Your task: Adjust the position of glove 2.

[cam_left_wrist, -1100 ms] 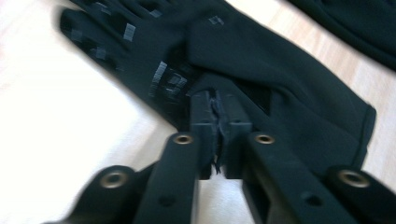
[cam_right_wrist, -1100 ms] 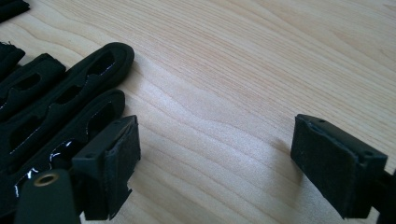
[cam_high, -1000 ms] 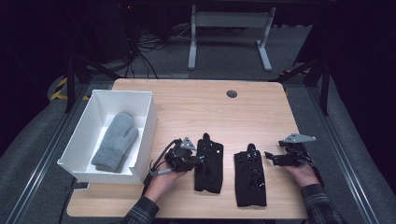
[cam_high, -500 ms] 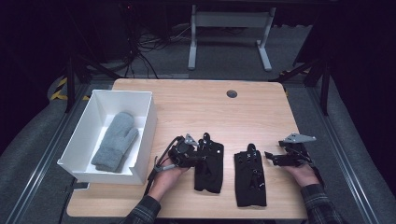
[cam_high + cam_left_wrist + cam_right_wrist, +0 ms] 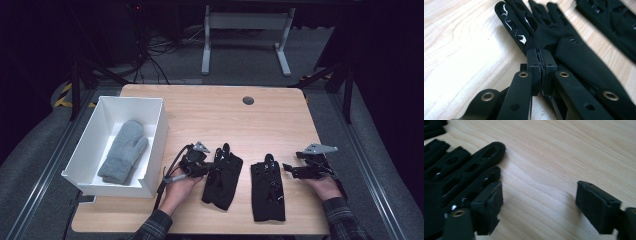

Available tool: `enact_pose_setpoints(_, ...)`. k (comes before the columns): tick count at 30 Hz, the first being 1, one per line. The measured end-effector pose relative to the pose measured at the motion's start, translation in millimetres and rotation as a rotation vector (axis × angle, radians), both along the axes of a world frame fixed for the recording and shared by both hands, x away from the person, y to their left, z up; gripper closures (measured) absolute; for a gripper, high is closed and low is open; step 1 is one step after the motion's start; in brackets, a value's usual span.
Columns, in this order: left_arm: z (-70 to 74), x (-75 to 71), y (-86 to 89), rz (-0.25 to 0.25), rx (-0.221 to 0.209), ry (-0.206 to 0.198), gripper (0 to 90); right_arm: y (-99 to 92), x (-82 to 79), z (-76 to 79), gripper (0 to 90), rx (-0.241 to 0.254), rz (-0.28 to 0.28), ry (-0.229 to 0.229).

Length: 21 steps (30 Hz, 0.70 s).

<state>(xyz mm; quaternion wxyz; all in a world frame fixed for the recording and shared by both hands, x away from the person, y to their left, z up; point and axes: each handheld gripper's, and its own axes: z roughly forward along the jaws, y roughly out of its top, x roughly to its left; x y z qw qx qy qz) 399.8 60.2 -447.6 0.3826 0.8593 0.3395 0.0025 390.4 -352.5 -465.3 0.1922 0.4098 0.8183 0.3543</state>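
Two black gloves on table (image 5: pixel 210 107), side by side, cuffs toward 6 o'clock, fingers toward 12.

Left glove (image 5: pixel 223 176): long axis tilted slightly, fingertips toward 1 o'clock. Pinched at its 9 o'clock edge by left gripper (image 5: pixel 204 166). Seen in left gripper view: jaws just closed, pads pressed together on a fold of fabric at the glove's edge near the finger bases (image 5: pixel 539 58), glove fingers running on beyond the jaw tips.

Right glove (image 5: pixel 267 187): long axis near 12-to-6, lying flat, not gripped. Right gripper (image 5: pixel 291 170) at its 3 o'clock side, level with the finger end, jaws pointing toward 9 o'clock. Seen in right gripper view: jaws apart, just narrowed a little, bare wood between them; one pad (image 5: pixel 489 206) over or touching the outermost glove finger (image 5: pixel 477 183), contact not confirmed; other pad clear of fabric.

Nearer hand per glove: left for left glove, right for right glove.

White box (image 5: pixel 156 145) at 9 o'clock of left gripper, just beside it, holding one grey mitten (image 5: pixel 122 151). Judged next move for the clamped glove: lift, then carry toward 9 o'clock over the box wall. Long axis across travel direction, so expect cuff and fingers to droop on lifting.
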Motion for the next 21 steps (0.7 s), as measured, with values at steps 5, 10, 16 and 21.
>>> enact_pose_setpoints(5, 4.9, -0.2, 4.2, 0.001, -0.036, 0.01, 88.5, 3.0, -7.5, 10.9, 51.5, 0.026, 0.068, 0.016)
enact_pose_setpoints(10, 8.0, -1.3, 7.7, -0.022, -0.051, 0.026, 88.4, 9.0, -25.7, 21.6, 80.8, 0.04, 0.177, 0.023)
enact_pose_setpoints(16, 9.0, -1.7, 8.5, -0.037, -0.049, 0.035, 88.4, 23.4, -44.6, 22.7, 89.8, 0.032, 0.305, 0.061)
enact_pose_setpoints(21, 9.7, -3.7, 8.0, -0.043, -0.051, 0.039, 88.4, 37.2, -49.9, 17.4, 89.7, 0.031, 0.368, 0.094)
